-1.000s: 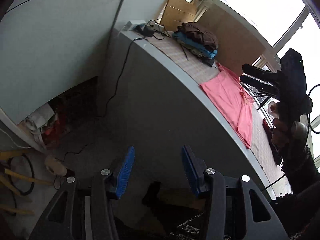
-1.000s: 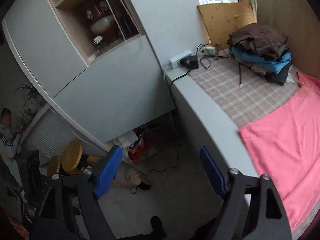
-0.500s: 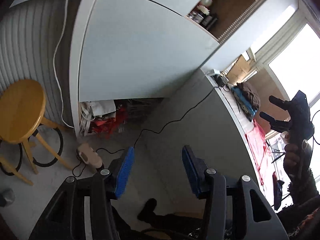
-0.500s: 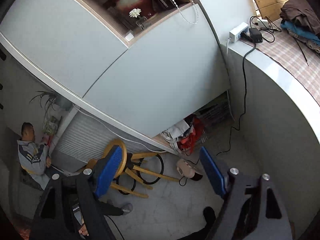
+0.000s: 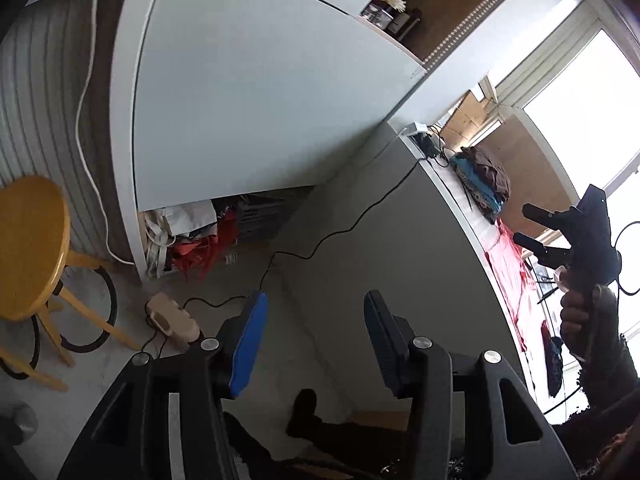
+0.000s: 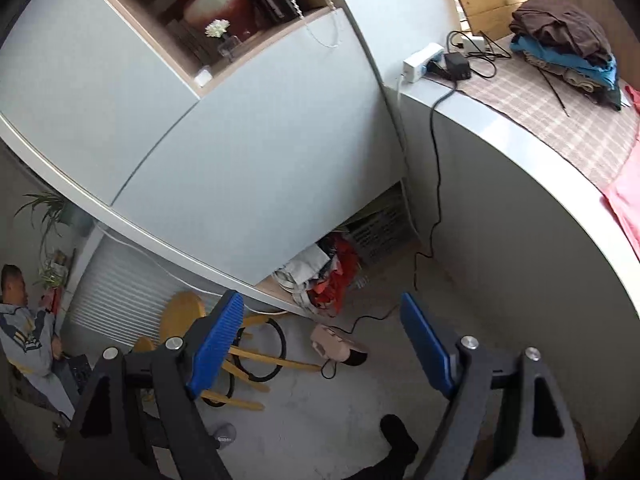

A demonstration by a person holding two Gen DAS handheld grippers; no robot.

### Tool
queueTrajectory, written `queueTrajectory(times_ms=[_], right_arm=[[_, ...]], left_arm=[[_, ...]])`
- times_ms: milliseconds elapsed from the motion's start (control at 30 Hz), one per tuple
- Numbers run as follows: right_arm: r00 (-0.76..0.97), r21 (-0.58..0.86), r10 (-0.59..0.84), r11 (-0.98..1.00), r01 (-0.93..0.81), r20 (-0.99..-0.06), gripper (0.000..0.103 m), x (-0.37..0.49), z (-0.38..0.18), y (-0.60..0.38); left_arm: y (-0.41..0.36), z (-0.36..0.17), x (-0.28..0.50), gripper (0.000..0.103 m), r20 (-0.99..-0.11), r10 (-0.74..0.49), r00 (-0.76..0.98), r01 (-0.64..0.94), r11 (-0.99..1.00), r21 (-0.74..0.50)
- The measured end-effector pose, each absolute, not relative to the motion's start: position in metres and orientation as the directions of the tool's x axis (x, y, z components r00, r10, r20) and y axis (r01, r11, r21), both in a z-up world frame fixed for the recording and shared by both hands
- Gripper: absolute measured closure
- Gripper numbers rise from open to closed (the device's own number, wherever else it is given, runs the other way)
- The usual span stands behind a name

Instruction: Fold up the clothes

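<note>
A pink garment (image 5: 508,276) lies spread on the checked cloth of the white table; only its corner (image 6: 628,208) shows at the right edge of the right wrist view. A folded stack of brown and blue clothes (image 6: 564,40) sits at the far end of the table, also seen as a stack (image 5: 484,176) in the left wrist view. My left gripper (image 5: 314,340) is open and empty, aimed at the floor beside the table. My right gripper (image 6: 320,344) is open and empty too. It appears as a gripper (image 5: 528,226) held by a hand (image 5: 576,316) near the pink garment.
A white cabinet (image 6: 240,132) stands left of the table, with clutter (image 6: 320,276) under it. A yellow stool (image 5: 28,236), a floor power strip (image 5: 172,320) and its cable lie below. A power strip (image 6: 422,62) sits on the table corner. A person (image 6: 24,332) sits far left.
Both views swung away from the table top toward the cabinet, stool and floor. In the last half second they hardly shifted. Both grippers stayed open and empty.
</note>
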State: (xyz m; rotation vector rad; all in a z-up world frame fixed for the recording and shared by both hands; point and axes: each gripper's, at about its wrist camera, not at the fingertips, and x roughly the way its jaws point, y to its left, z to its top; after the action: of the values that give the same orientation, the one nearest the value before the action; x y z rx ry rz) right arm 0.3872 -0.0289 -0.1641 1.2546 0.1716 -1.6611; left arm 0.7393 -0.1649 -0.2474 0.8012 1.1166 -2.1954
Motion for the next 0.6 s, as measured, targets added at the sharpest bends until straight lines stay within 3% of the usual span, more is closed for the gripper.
queueTrajectory(times_ms=[267, 600], right_arm=[[0.173, 0.514, -0.62, -0.426, 0.744, -0.765, 0.023, 0.418, -0.199, -0.028], [0.418, 0.496, -0.456, -0.06, 0.866, -0.786, 0.023, 0.597, -0.228, -0.137]], left_arm=[[-0.15, -0.233, 0.73, 0.055, -0.712, -0.182, -0.678, 0.674, -0.54, -0.504], [-0.14, -0.219, 0.836, 0.054, -0.786, -0.317, -0.531, 0.818, -0.434, -0.378]])
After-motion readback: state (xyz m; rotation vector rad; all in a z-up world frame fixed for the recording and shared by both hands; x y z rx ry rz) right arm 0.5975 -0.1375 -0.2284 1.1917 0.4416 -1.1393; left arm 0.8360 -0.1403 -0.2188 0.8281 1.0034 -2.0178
